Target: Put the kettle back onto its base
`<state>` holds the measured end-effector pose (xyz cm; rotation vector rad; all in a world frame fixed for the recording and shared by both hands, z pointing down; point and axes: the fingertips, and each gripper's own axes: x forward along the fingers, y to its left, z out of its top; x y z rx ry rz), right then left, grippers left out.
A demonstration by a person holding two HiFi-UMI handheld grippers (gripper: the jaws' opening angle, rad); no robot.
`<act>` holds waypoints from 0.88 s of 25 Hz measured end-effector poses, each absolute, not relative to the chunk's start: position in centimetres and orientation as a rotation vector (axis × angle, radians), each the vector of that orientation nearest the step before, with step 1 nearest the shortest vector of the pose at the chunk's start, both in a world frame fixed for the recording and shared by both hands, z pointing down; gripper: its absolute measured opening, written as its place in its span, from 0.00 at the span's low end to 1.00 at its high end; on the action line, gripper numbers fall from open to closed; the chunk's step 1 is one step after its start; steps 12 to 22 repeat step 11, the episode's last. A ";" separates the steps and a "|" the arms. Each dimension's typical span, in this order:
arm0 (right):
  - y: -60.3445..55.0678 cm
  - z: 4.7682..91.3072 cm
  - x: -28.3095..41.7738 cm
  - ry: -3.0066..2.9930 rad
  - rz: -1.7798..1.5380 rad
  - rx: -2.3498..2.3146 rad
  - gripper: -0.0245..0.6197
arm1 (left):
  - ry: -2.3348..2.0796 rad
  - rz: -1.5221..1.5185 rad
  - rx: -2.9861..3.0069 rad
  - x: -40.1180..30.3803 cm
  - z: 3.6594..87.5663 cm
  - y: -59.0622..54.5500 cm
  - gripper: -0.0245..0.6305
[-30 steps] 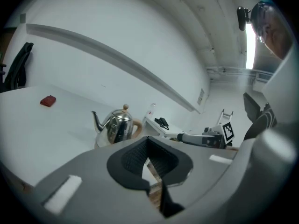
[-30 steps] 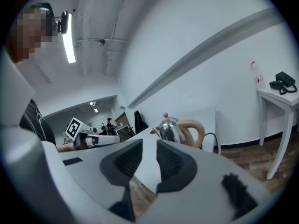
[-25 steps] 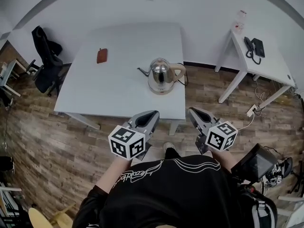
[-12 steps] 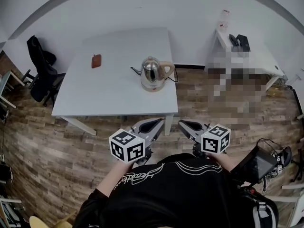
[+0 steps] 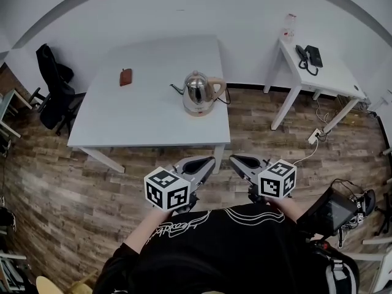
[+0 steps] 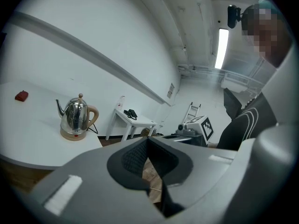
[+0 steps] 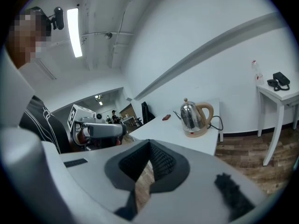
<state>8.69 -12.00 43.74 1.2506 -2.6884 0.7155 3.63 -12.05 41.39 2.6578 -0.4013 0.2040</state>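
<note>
A shiny steel kettle [image 5: 197,90] with a tan handle stands on its round base [image 5: 197,109] near the right edge of the white table [image 5: 141,118]; it also shows as the kettle [image 6: 76,116] in the left gripper view and the kettle [image 7: 193,115] in the right gripper view. Both grippers are held close to the person's body, well short of the table's front edge. My left gripper [image 5: 210,162] is shut and empty. My right gripper [image 5: 233,159] is shut and empty too. Their tips point toward each other.
A small brown-red case [image 5: 125,77] lies at the table's far left. A black cord [image 5: 227,97] runs off the right edge. A second white table [image 5: 318,72] with a phone stands at right. A chair with dark clothing [image 5: 52,84] stands at left. Wooden floor lies below.
Both grippers drew back from the table's front edge toward the person's body and came closer together; the view shifted so the table sits farther away. The kettle stayed on its base.
</note>
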 end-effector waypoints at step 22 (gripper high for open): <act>-10.8 44.4 7.2 -2.698 0.721 1.222 0.05 | -0.371 0.163 2.644 2.6 40.9 -11.0 0.05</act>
